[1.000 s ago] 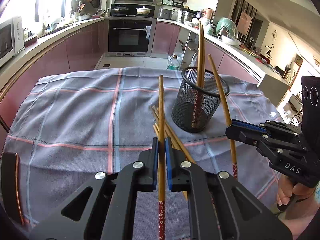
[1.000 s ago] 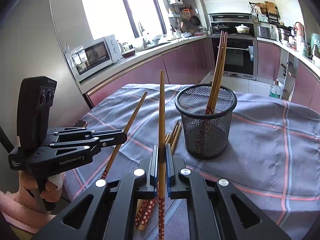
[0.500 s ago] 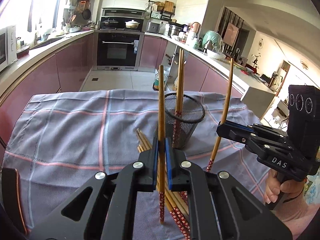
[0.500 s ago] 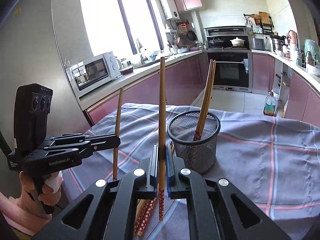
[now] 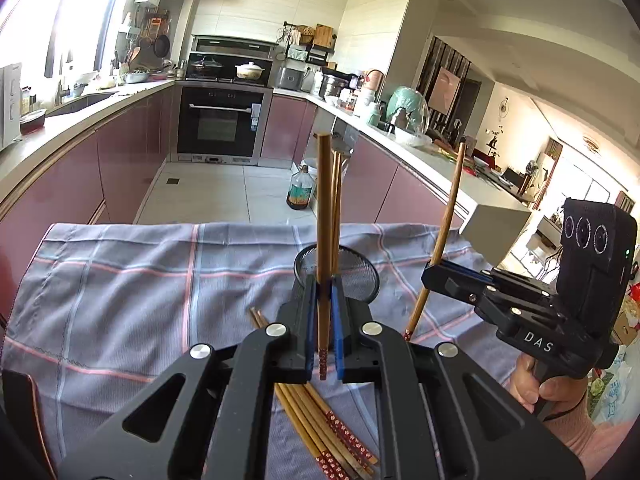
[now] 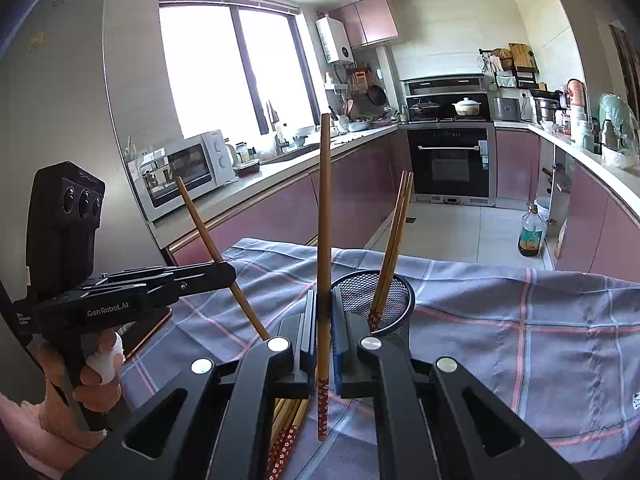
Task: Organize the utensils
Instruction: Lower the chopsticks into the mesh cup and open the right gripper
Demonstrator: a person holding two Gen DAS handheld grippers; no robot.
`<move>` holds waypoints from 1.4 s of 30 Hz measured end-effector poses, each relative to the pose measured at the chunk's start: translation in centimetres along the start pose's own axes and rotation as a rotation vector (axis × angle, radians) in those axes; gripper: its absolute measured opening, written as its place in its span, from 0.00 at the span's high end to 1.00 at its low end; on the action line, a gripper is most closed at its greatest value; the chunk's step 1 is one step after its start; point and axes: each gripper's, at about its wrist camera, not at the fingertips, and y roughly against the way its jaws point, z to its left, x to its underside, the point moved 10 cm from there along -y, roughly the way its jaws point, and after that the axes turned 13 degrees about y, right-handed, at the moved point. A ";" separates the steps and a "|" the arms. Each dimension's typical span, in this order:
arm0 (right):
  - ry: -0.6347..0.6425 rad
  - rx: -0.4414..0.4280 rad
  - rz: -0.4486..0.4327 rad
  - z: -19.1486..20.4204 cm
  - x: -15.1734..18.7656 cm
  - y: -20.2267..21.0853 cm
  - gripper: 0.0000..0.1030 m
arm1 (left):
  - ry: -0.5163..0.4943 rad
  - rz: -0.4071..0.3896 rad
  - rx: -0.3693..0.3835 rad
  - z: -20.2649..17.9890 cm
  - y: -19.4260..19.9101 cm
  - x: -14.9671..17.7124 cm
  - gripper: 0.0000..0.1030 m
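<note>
Black claw [image 5: 323, 344] with blue pads, silver screws, "DAS" lettering.

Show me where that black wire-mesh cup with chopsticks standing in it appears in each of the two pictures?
Left wrist view: the mesh cup sits at centre, just past the tongs' tips, its left part hidden by them.
Right wrist view: the mesh cup sits just right of centre, beside the tongs' right tip, on the checked cloth.
Shared landmark: the black built-in oven behind.
</note>
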 end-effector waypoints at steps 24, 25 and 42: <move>0.020 0.069 -0.129 -2.9 -6.4 0.6 0.95 | -0.057 -0.129 0.038 -4.4 1.6 -8.9 0.93; 0.019 0.074 -0.131 -3.1 -6.5 0.5 0.95 | -0.059 -0.125 0.035 -4.5 1.3 -9.0 0.93; -0.031 0.071 0.065 -4.5 -2.1 -6.0 0.95 | -0.097 0.058 -0.060 -2.4 -6.6 -5.9 0.93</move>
